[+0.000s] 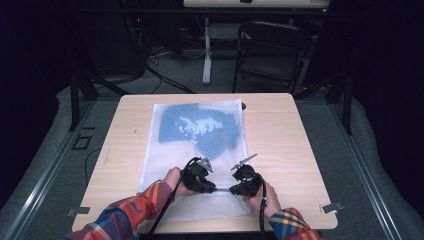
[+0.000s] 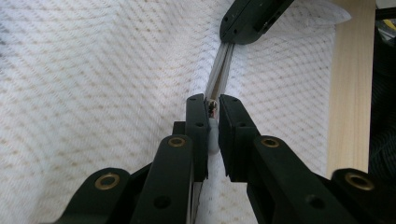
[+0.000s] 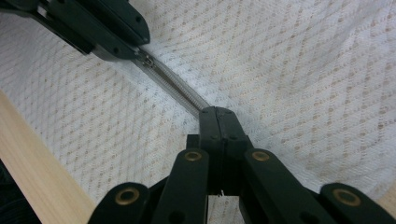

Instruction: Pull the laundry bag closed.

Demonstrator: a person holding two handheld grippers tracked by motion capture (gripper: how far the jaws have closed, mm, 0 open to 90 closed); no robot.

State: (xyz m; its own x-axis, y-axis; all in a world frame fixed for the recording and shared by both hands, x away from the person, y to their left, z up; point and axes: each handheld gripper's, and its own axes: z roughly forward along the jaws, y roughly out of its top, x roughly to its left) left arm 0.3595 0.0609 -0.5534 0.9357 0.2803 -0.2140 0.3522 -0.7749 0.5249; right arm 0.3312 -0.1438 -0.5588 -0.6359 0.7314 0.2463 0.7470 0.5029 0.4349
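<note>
Both grippers' fingers (image 2: 205, 116) (image 3: 218, 122) clenched on mesh bag's (image 1: 165, 150) zipper (image 3: 170, 84), blue contents indistinct.

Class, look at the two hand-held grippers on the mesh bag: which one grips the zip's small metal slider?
The left hand-held gripper: the slider sits between its tips. The right hand-held gripper pinches the zip farther along.

Dark room, black chair (image 1: 272, 47) beyond table (image 1: 280, 130)

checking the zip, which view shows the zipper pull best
The left gripper view: the zipper pull sits close up between its jaws. The right gripper view shows it farther off, at the other gripper's tips. The high view has it too small to tell.
</note>
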